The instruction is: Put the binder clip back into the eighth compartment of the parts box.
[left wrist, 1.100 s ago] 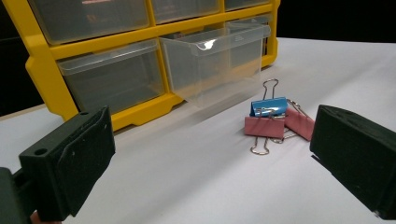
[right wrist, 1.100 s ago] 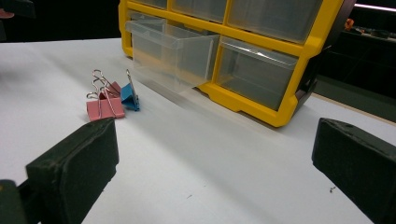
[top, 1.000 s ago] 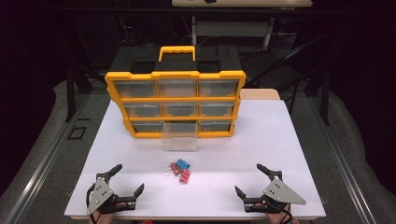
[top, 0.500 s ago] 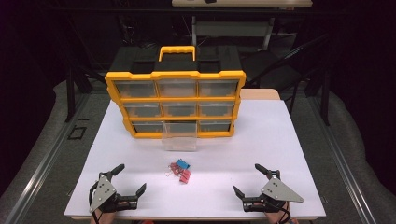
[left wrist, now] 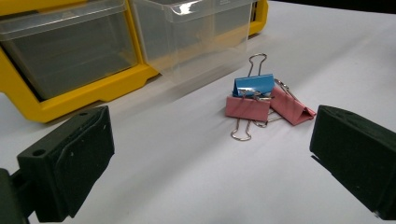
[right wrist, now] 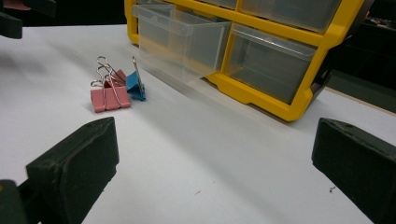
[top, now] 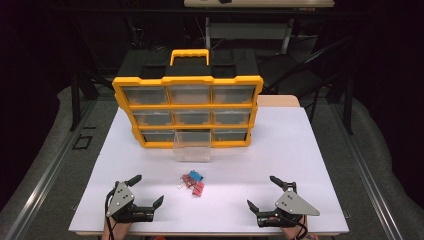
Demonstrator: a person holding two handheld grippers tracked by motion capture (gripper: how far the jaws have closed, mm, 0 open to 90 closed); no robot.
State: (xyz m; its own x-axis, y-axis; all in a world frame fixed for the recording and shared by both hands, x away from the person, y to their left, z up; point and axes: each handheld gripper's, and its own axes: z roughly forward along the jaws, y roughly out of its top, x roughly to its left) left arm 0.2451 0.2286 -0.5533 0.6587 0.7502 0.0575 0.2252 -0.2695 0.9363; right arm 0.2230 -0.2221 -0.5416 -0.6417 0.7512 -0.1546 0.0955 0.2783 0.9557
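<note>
Left gripper edges slightly toward binder clips; right gripper barely shifts. Both jaws spread wide, empty, resting on table.

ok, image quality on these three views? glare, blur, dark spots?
High view: white table bright and evenly lit, surroundings nearly black. Left gripper view: binder clips sharp, glare on the clear drawer rim, own jaws slightly soft. Right gripper view: near jaws blurred, clips reasonably sharp, soft shadow under the drawer.
</note>
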